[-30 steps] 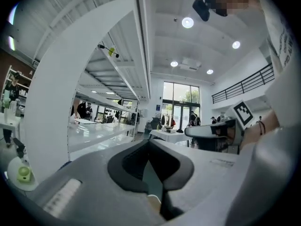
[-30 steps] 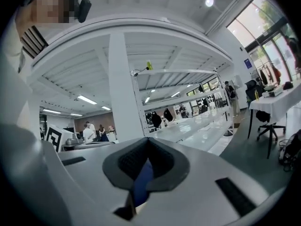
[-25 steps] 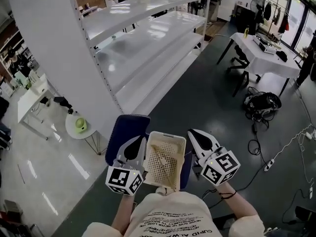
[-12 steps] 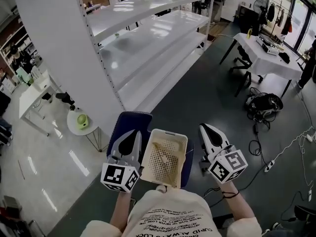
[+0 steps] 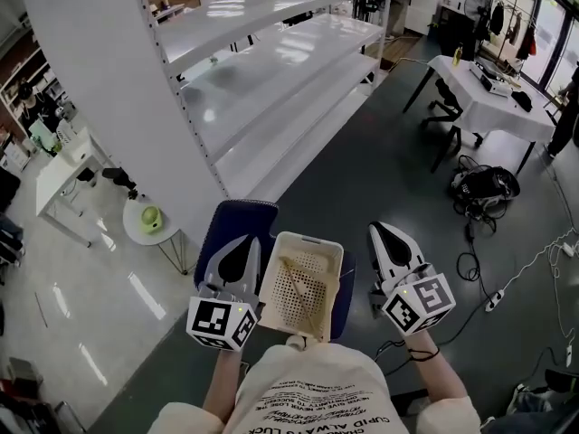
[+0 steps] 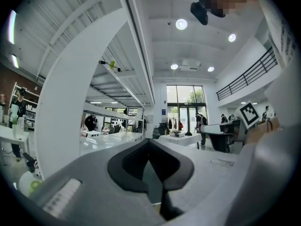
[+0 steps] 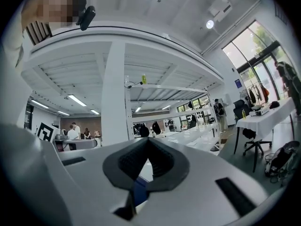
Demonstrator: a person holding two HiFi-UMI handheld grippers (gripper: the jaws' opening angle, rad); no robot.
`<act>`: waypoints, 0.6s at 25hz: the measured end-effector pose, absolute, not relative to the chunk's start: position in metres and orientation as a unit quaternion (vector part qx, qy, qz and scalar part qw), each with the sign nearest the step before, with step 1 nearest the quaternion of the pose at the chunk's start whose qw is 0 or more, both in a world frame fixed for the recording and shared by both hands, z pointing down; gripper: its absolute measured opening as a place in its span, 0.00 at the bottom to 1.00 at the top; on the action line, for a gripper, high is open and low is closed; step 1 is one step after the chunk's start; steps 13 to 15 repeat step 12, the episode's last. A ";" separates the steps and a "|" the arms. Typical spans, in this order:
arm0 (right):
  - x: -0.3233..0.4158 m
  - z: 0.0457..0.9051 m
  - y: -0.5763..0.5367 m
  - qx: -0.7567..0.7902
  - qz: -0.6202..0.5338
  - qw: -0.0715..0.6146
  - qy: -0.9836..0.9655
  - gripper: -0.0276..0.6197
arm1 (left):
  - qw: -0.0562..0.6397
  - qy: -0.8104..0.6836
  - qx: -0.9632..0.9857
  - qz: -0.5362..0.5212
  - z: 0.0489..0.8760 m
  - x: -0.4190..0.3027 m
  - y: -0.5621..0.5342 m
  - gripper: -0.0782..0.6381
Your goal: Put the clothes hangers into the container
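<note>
A cream perforated container point(image 5: 312, 240) sits on a blue padded seat point(image 5: 233, 221) right in front of me. A thin wooden hanger point(image 5: 297, 285) lies slanted inside it. My left gripper point(image 5: 239, 245) hovers along the container's left side, jaws shut with nothing between them. My right gripper point(image 5: 386, 231) hangs a short way off the container's right side, also shut and empty. In the left gripper view the left gripper point(image 6: 149, 143) points out at the shelving. In the right gripper view the right gripper point(image 7: 148, 142) has its tips together, with a sliver of the blue seat below.
A tall white shelving rack point(image 5: 271, 70) runs away ahead. A small round table point(image 5: 149, 224) with a green object stands at left. At right are a white table point(image 5: 488, 93), a black bag point(image 5: 484, 188) and cables on the dark floor.
The right gripper has drifted to the right, away from the container's side. The left gripper has barely shifted beside the container.
</note>
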State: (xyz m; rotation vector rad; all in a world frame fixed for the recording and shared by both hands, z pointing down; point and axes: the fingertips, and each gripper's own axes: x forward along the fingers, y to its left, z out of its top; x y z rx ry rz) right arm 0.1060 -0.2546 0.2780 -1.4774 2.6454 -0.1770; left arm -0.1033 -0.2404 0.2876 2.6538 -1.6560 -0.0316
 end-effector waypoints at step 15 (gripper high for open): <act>0.124 0.280 -0.257 -0.499 -0.059 0.052 0.863 0.05 | 0.010 -0.534 0.845 -0.001 0.291 -0.094 -0.240 0.14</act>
